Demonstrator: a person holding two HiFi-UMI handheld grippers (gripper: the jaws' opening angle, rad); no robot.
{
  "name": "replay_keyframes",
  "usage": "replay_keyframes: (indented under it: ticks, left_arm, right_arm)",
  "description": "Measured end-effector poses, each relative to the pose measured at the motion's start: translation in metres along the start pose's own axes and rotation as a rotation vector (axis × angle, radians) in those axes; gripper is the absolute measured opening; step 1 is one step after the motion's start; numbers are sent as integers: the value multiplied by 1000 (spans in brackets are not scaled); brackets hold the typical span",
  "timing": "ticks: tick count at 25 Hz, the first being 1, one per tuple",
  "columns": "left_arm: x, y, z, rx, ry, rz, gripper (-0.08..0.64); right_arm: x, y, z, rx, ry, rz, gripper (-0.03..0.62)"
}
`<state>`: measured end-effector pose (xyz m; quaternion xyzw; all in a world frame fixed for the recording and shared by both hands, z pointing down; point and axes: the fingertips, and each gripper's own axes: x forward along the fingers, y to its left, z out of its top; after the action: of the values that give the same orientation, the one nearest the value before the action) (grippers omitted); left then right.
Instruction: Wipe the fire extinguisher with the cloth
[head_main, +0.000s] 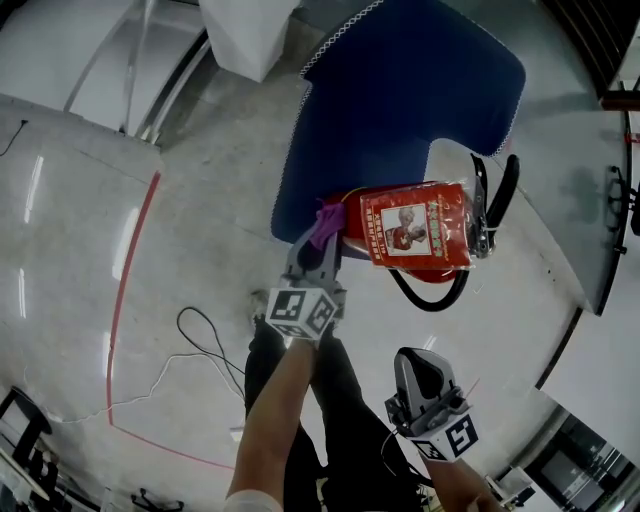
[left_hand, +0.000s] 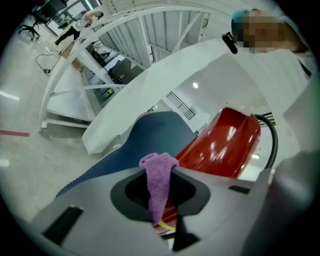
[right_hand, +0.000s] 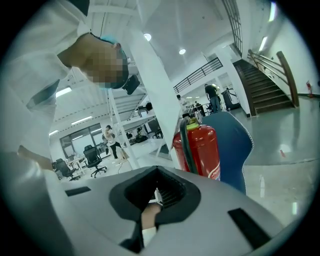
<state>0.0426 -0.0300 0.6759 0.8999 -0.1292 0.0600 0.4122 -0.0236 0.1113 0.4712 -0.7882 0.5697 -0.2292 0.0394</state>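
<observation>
Polished floor holds the fire extinguisher (head_main: 418, 238), upright beside a blue chair (head_main: 400, 100). My left claw (head_main: 322, 242) pinches the limp purple cloth (left_hand: 159, 180) close to that slick, heavy cylinder. My right claw (head_main: 420, 362), closed and empty, could steady the handle (head_main: 490, 205).

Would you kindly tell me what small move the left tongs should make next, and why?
Probably slide the cloth along the red body of the extinguisher: the left tongs are shut on the cloth right at the cylinder's side, and the right tongs hang back, shut and empty.
</observation>
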Motion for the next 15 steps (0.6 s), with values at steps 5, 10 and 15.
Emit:
replay_keyframes:
  ticks: [5, 10, 15]
  left_arm:
    - [-11, -41, 36, -22, -46, -53, 63]
    - [-18, -77, 72, -32, -77, -83, 63]
    - [-23, -103, 98, -48, -99, -85, 63]
  right_arm:
    - [-8, 14, 23, -13, -33, -2, 14]
    - [-16, 26, 53, -25, -86, -3, 14]
    - [-28, 30, 80, -32, -128, -13, 12]
